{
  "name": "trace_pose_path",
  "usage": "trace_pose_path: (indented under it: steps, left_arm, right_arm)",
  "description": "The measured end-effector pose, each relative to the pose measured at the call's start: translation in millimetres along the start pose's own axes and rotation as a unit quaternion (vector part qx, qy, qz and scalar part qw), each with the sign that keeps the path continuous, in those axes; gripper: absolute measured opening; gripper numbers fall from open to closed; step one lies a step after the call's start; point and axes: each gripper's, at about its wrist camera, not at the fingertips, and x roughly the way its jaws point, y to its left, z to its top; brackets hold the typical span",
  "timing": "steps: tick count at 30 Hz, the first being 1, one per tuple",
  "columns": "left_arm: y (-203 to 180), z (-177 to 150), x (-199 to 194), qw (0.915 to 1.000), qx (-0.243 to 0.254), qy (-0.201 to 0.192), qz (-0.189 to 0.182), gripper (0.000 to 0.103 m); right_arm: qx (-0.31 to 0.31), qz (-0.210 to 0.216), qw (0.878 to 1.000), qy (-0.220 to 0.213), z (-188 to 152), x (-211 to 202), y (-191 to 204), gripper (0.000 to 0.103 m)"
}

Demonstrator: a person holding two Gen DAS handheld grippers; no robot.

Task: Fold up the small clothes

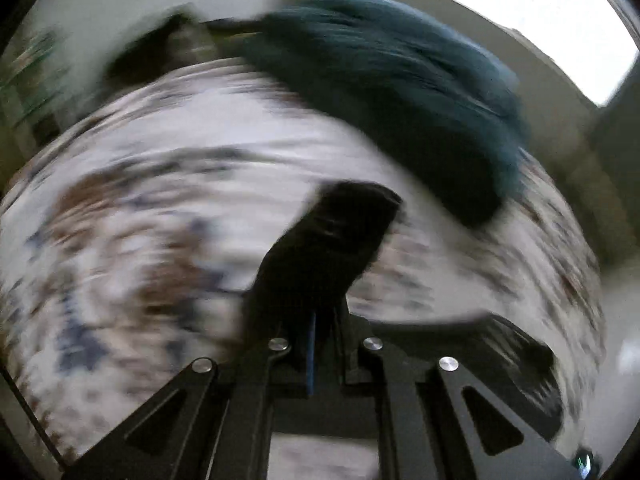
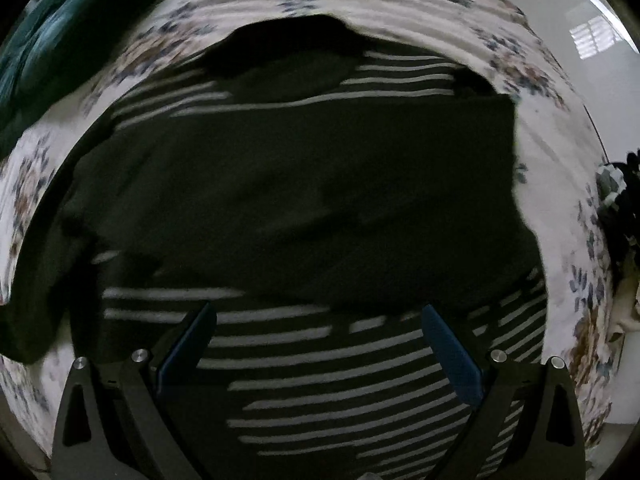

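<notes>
One dark garment (image 2: 296, 184), black with white stripes showing at its near and far edges, lies spread on the floral bedsheet (image 2: 560, 128) and fills the middle of the right wrist view. The right gripper (image 2: 316, 344) hangs almost straight down over its near striped hem at about 6 o'clock, jaws spread wide and nothing between the blue pads (image 2: 452, 352). The left gripper (image 1: 320, 328) is clenched on a fold of black cloth (image 1: 332, 240) that rises toward 12 o'clock from its tips; the heavy blur leaves it unclear which part of the garment this is, though it is likely a sleeve or corner. To fold well, the lifted part should probably be carried across in a flat arc and laid with edges matched, while the free gripper pins or smooths the body so it does not drag. Beyond the clothes, a teal blanket (image 1: 400, 80) is heaped at 1 o'clock in the left view. Pale walls and a bright window (image 1: 520, 20) lie further out.
</notes>
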Motion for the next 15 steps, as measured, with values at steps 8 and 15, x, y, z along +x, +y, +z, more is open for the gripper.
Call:
trace_pose_path:
  steps: [8,15]
  left_arm:
    - [-242,-106,40,0.9694,0.163,0.094,-0.158,0.005]
    - [-330,-164,22,0.9441,0.232,0.120,-0.202,0.026]
  right_arm:
    - [0.074,0.002,0.997,-0.005,24,13,-94,0.103]
    - [0.130,0.038,0.991,-0.005,33,12,-179,0.103]
